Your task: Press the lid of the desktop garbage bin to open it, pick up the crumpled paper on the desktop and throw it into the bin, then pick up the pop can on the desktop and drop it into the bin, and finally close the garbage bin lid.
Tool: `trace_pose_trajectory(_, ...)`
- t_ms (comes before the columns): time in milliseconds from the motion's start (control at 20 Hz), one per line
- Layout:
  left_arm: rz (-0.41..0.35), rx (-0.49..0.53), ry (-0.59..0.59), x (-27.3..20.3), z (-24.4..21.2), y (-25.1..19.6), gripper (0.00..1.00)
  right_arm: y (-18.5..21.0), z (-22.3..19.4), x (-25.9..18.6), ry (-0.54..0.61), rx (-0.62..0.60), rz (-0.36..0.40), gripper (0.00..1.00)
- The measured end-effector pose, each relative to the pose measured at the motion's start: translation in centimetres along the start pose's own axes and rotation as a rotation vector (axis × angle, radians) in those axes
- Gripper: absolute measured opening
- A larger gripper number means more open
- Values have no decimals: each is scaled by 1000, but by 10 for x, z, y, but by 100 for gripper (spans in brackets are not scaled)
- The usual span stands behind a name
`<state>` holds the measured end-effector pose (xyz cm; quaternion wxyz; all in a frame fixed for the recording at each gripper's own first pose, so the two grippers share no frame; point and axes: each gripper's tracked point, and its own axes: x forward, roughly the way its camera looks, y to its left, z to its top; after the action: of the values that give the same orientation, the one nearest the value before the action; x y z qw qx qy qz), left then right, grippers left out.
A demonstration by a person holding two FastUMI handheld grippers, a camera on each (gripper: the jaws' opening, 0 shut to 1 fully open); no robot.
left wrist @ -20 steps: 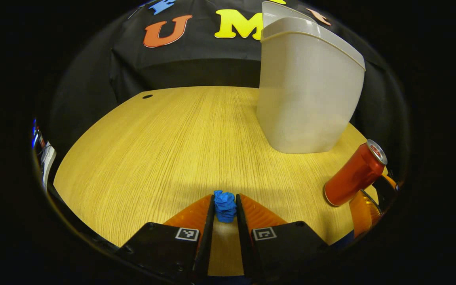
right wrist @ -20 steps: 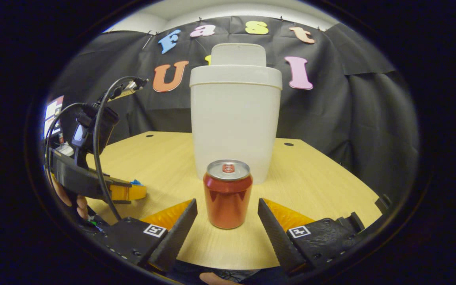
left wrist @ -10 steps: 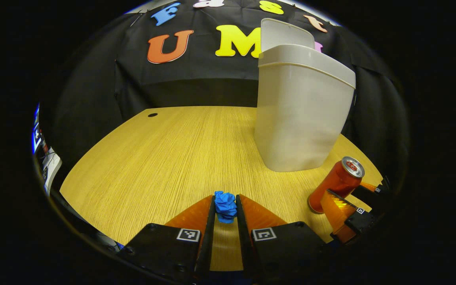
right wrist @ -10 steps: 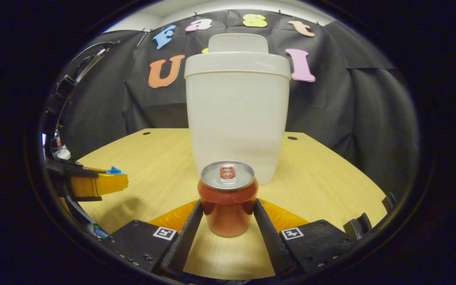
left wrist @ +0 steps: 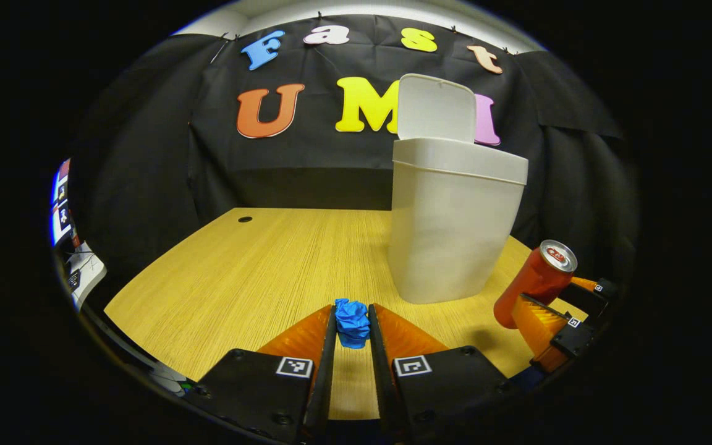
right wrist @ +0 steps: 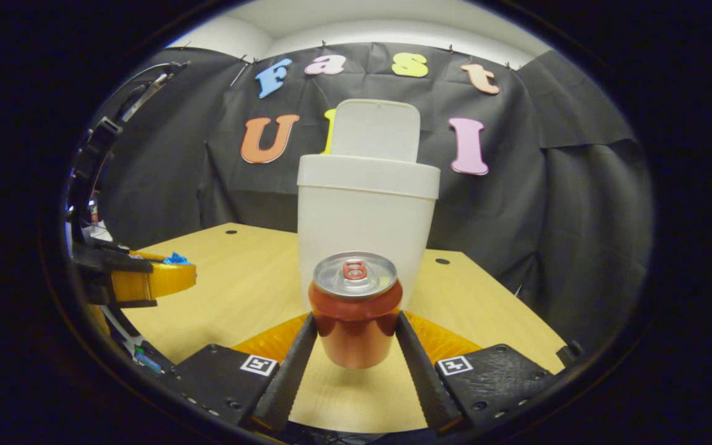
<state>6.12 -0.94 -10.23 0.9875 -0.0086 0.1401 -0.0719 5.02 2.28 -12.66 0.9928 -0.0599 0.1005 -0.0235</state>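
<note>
A blue crumpled paper (left wrist: 351, 322) sits pinched between the fingers of my left gripper (left wrist: 351, 327), held above the wooden desktop (left wrist: 282, 266). The white garbage bin (left wrist: 452, 225) stands ahead to the right, its lid (left wrist: 436, 109) flipped up. My right gripper (right wrist: 356, 337) is shut on the red pop can (right wrist: 355, 308), lifted off the desktop, with the bin (right wrist: 365, 213) straight behind it and the lid (right wrist: 374, 131) upright. The right gripper (left wrist: 554, 309) with the can (left wrist: 535, 281) shows at the right in the left gripper view. At the left of the right gripper view, the left gripper (right wrist: 158, 275) carries the paper (right wrist: 175, 258).
Two small round holes (right wrist: 230, 232) (right wrist: 437, 261) mark the back of the desktop (right wrist: 251, 290). Black cloth closes the booth behind and to the right. Screens and papers (left wrist: 75, 247) lie beyond the desk's left edge.
Both grippers rose from the desktop with their loads. The right gripper closed on the can a second ago and now holds it in the air; the bin looks farther off and lower.
</note>
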Motion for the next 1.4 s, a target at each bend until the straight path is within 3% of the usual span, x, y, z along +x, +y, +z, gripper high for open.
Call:
trace_pose_trajectory(450, 44, -2, -152, -21, 33, -6, 34, -61, 72, -39, -165, 98, -6, 78)
trace_pose_trajectory(650, 35, -31, -140, -13, 37, -14, 39, -83, 90, -41, -212, 141, 26, 78)
trace_pose_trajectory(700, 49, -33, -141, -11, 43, -12, 35, -87, 93, -40, -214, 154, 41, 78)
trace_pose_trajectory(850, 79, -39, -180, -5, 77, -9, 34, -89, 97, -39, -196, 201, 105, 78)
trace_pose_trajectory(1000, 81, -62, -227, 9, 121, -20, 35, -107, 105, -35, -212, 140, 62, 78)
trace_pose_trajectory(1150, 95, -18, -269, 28, 172, -31, 34, -115, 97, -31, -185, 126, 53, 79)
trace_pose_trajectory(1400, 33, -30, -300, 59, 231, -63, 34, -124, 94, -31, -135, 200, 89, 78)
